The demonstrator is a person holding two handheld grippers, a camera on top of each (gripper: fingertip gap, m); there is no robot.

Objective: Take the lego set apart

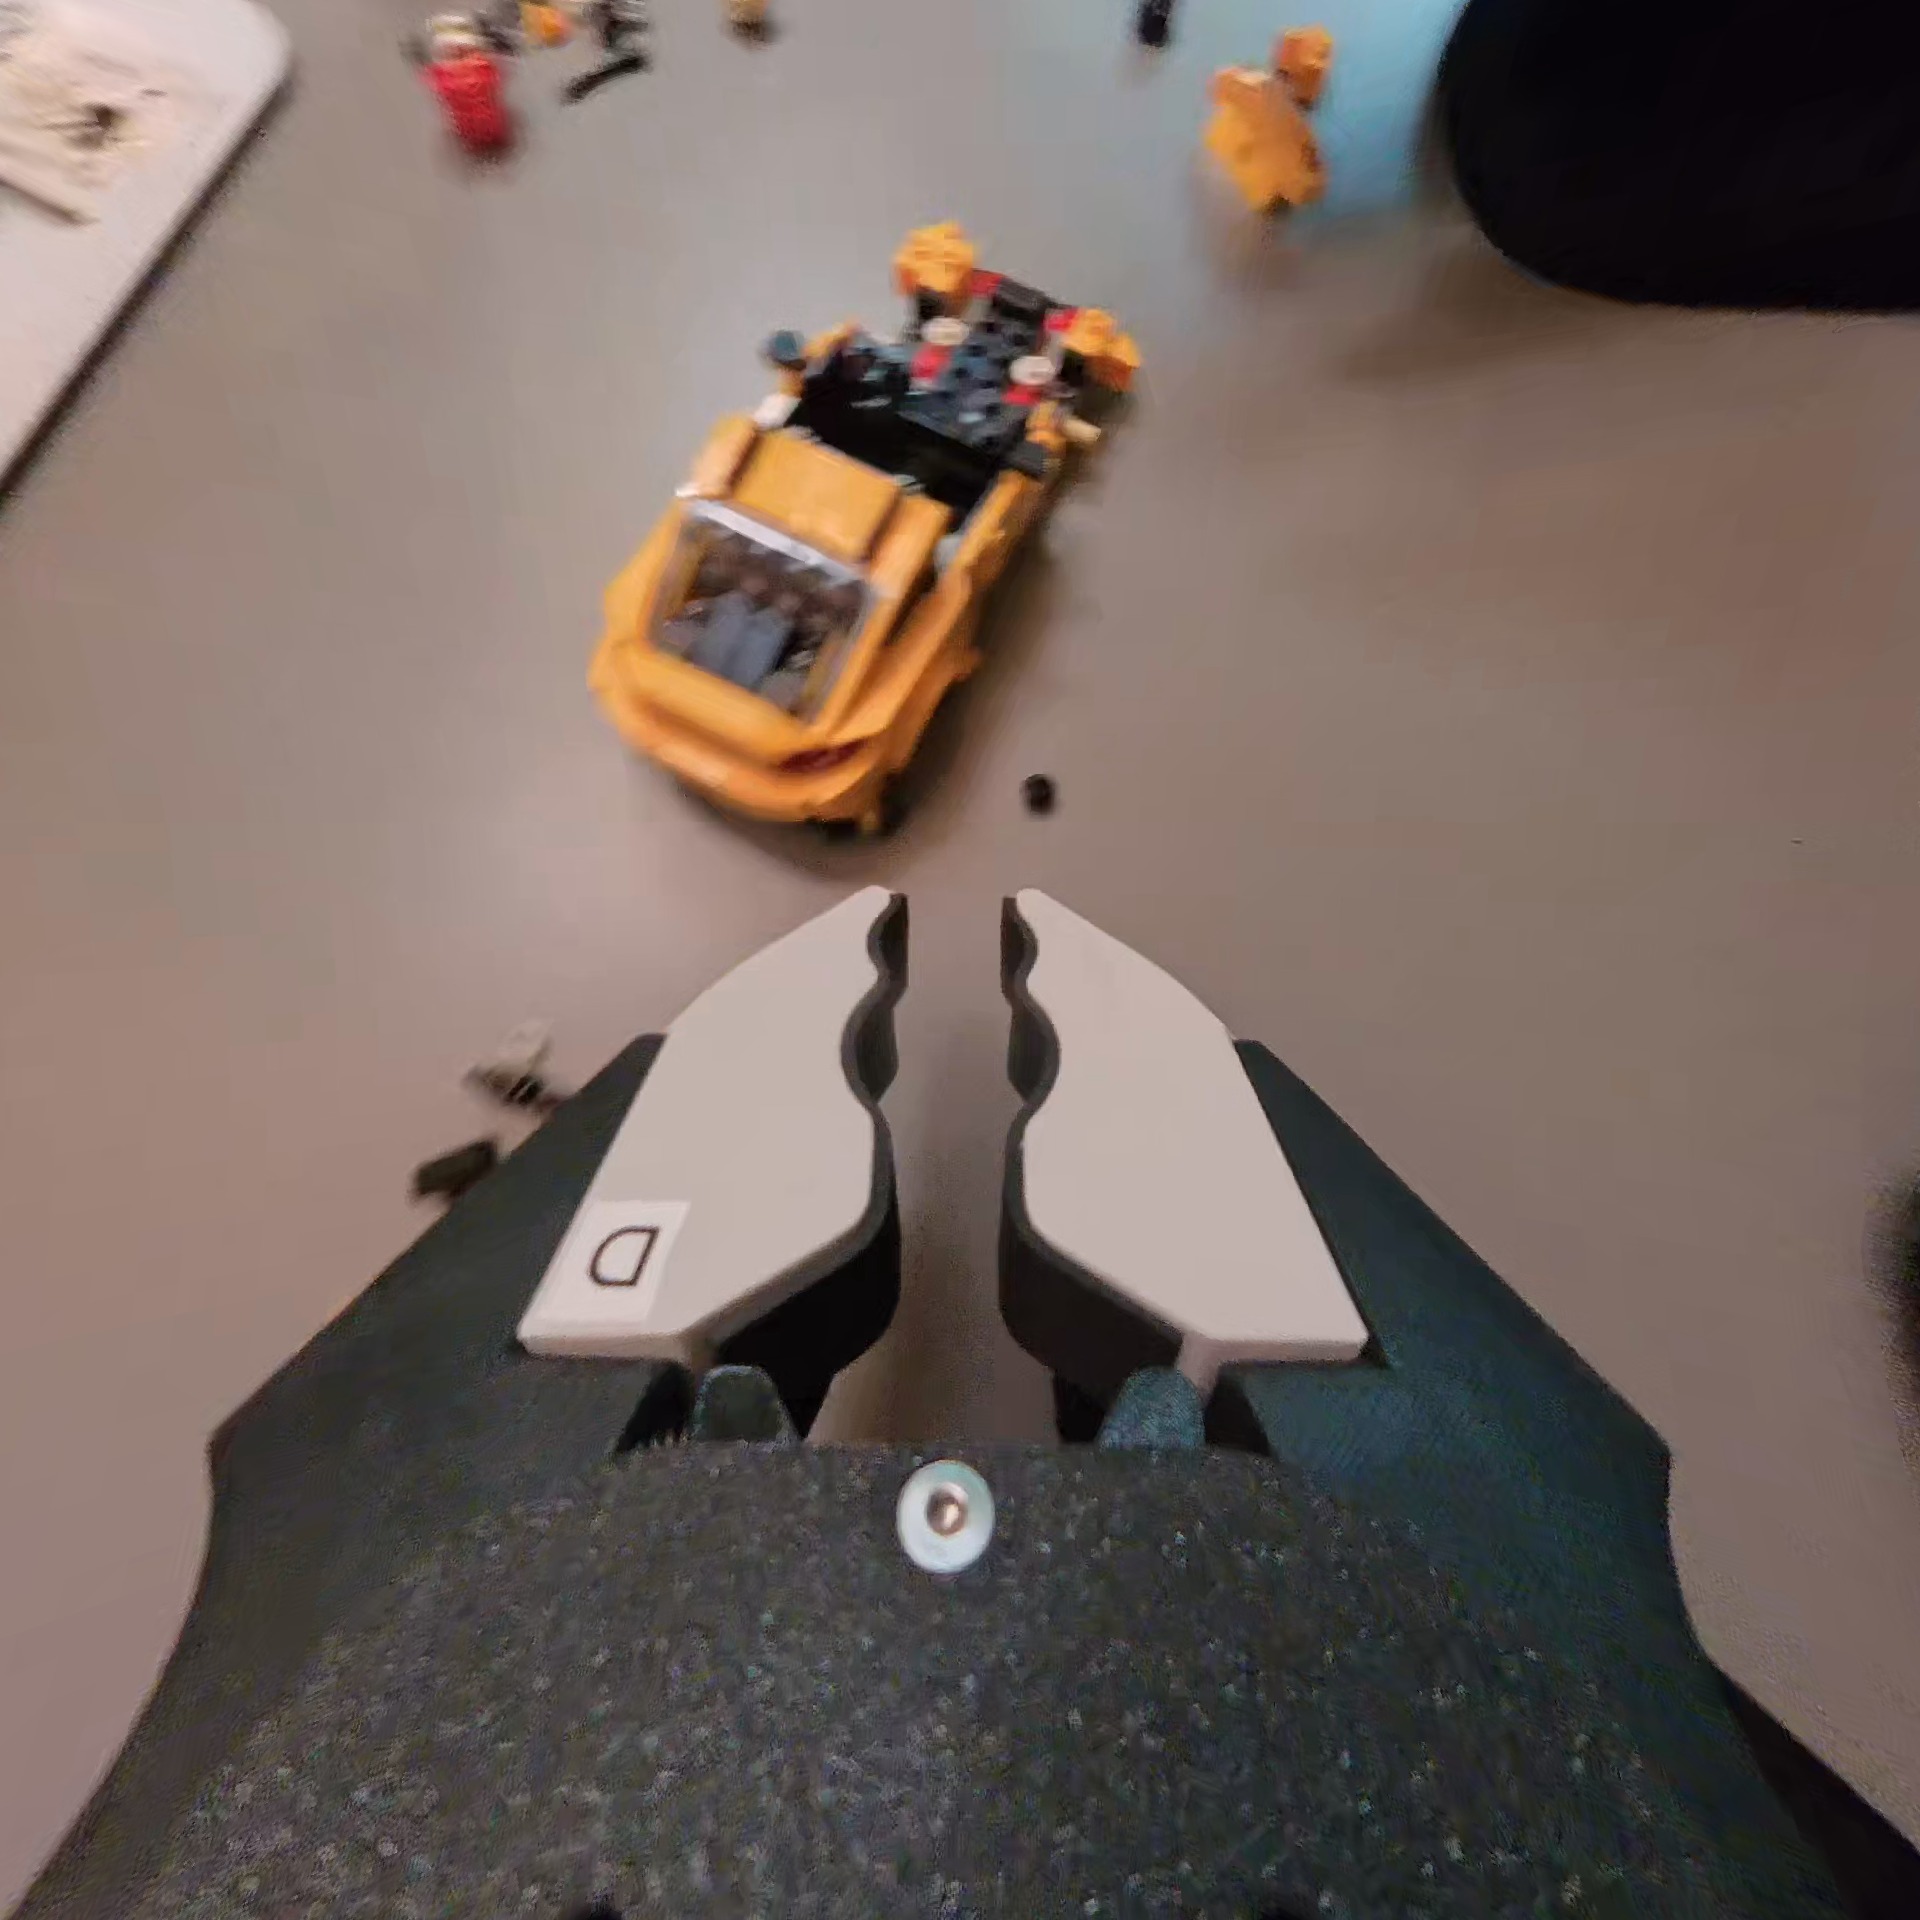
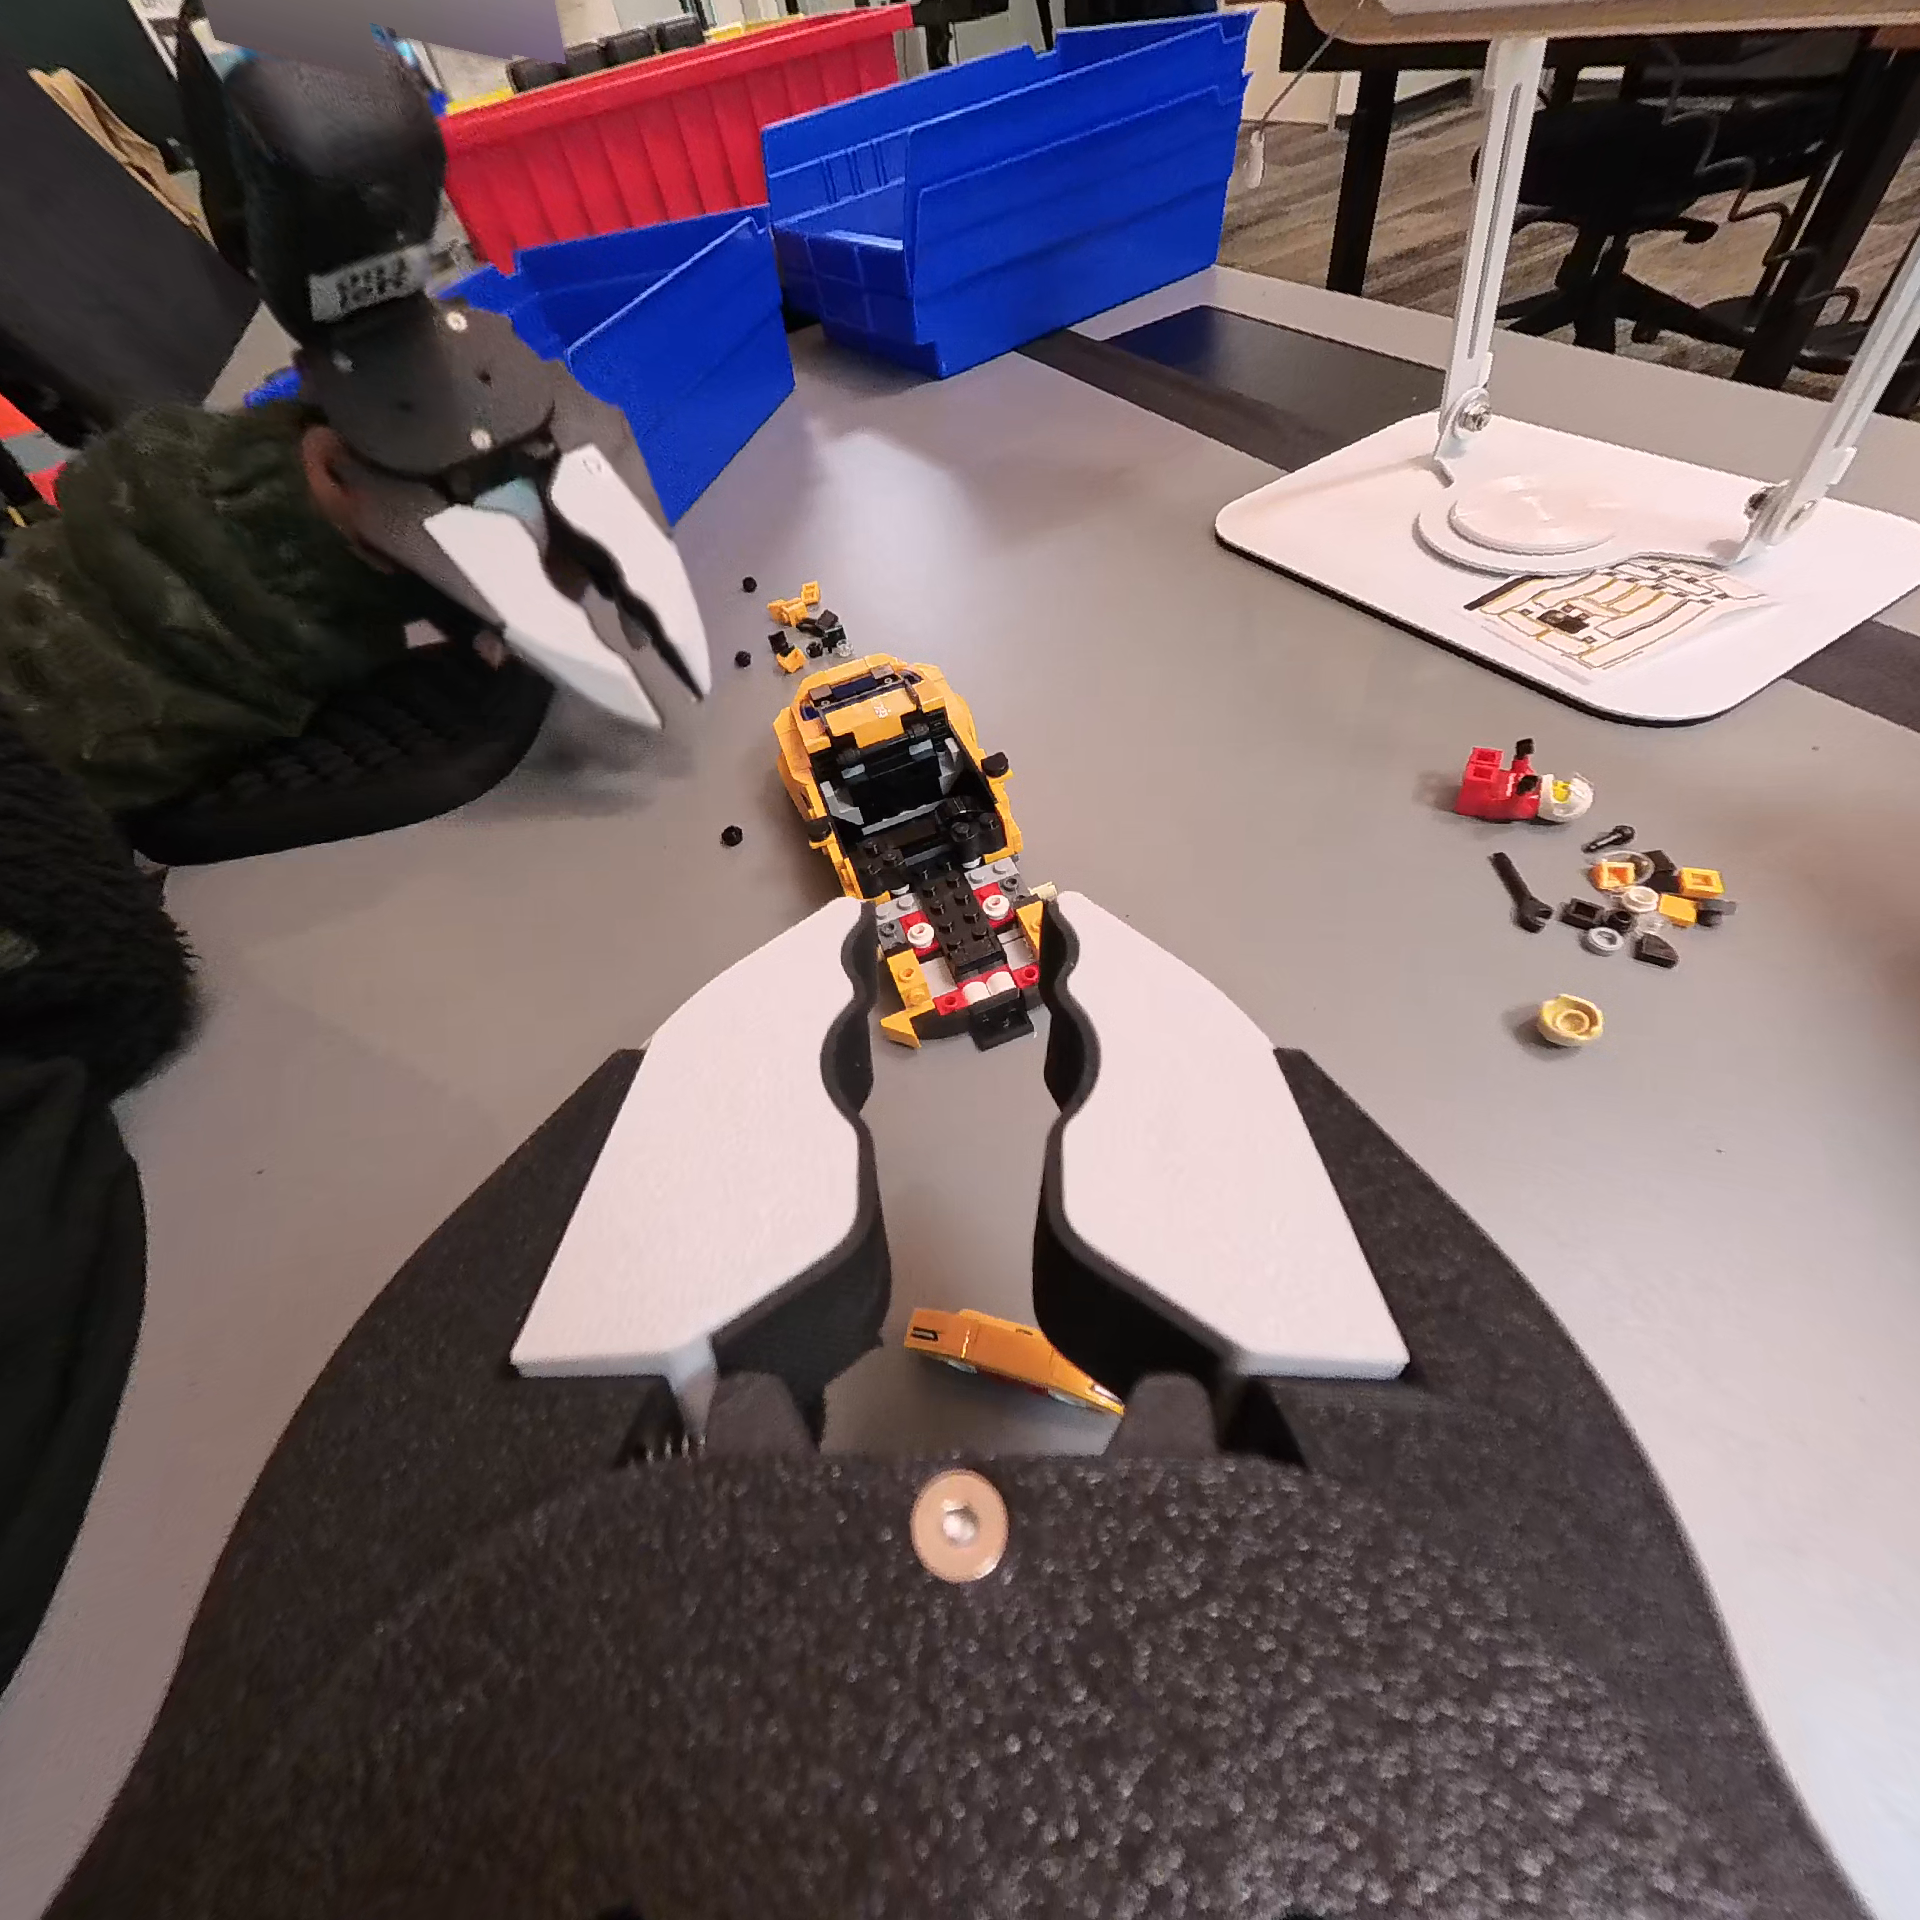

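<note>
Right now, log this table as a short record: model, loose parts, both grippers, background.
model: yellow lego car, partly stripped, black chassis exposed
loose parts: small pile and red piece to its right; yellow panel near right gripper's base
left gripper: open, empty, short of the car
right gripper: open, fingers flanking the car's stripped end
background: blue bins, red bin, white stand

Car (image 2: 894, 790) sat mid-tabletop (image 2: 1247, 1299), bare surface on its long sides | loose bricks (image 2: 805, 623) crowded its far end | parts pile (image 2: 1631, 894) lay toward the right edge | blue bins (image 2: 997, 208) and white stand base (image 2: 1351, 540) blocked the far edge
</note>
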